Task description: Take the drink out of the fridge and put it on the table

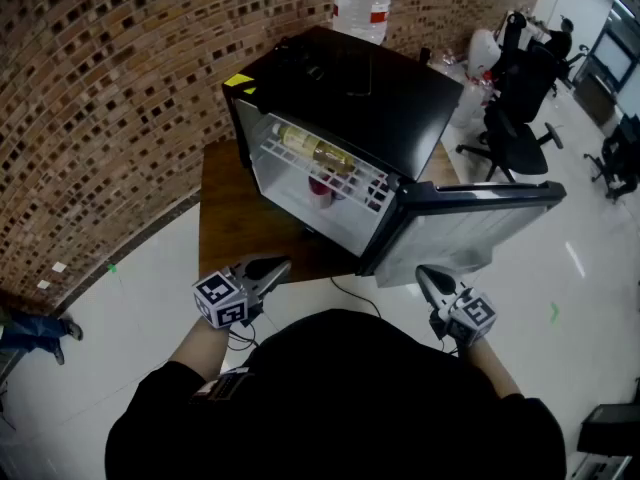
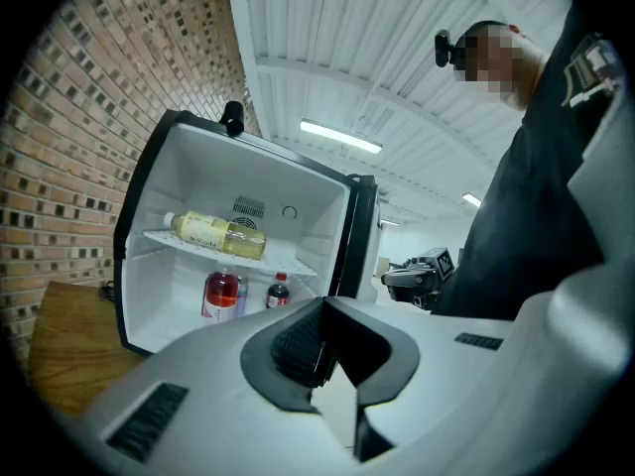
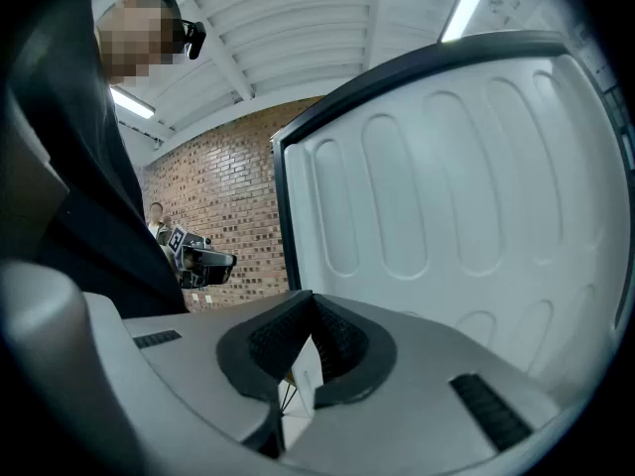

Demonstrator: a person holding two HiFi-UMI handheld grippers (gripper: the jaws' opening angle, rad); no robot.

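A black mini fridge (image 1: 370,93) stands on a wooden table (image 1: 235,218) with its door (image 1: 470,223) swung open to the right. On its wire shelf lies a yellowish bottle (image 2: 216,234) on its side, also visible as the yellowish bottle (image 1: 315,150) from the head view. Below the shelf stand a red drink (image 2: 222,294) and a small dark bottle (image 2: 279,292). My left gripper (image 1: 280,265) hovers shut and empty in front of the fridge opening, a little short of the table edge. My right gripper (image 1: 424,273) is shut with nothing in it, close under the open door.
The door's white inner panel (image 3: 456,196) fills the right gripper view. A large water jug (image 1: 362,3) stands behind the fridge. Office chairs (image 1: 520,108) are at the right. A brick wall (image 1: 90,98) runs along the left. A cable (image 1: 350,293) hangs off the table's front.
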